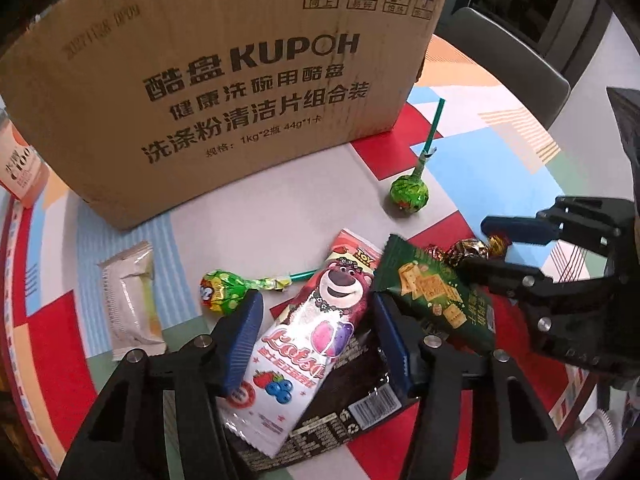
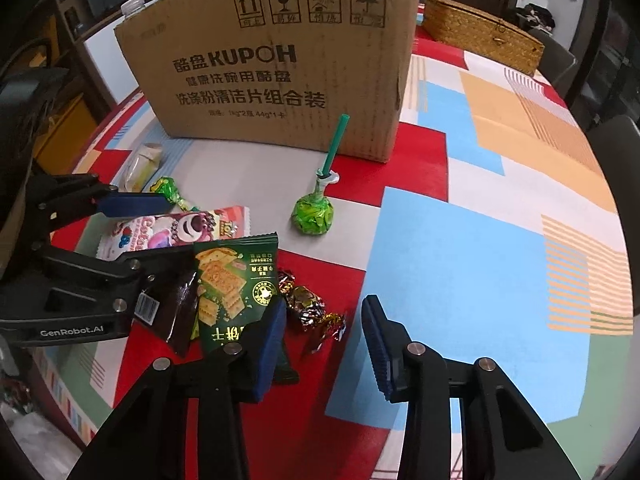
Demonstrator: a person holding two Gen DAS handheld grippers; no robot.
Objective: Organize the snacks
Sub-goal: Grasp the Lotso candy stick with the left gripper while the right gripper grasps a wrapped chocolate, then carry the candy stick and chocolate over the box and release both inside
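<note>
Green lollipop, seemingly foil-wrapped

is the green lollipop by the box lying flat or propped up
Lying flat: the green lollipop rests on the tablecloth, its stick pointing toward the cardboard box.

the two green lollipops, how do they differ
The lollipop near the box has an all-green wrapper; the lollipop by the left gripper shows yellow, red and blue print too.
The near-box one lies alone with its whole stick visible; the other's stick runs under the pink bear packet.
The near-box one's stick points toward the cardboard box; the other's points sideways.
Both are wrapped, with green sticks, lying on the tablecloth.
</note>
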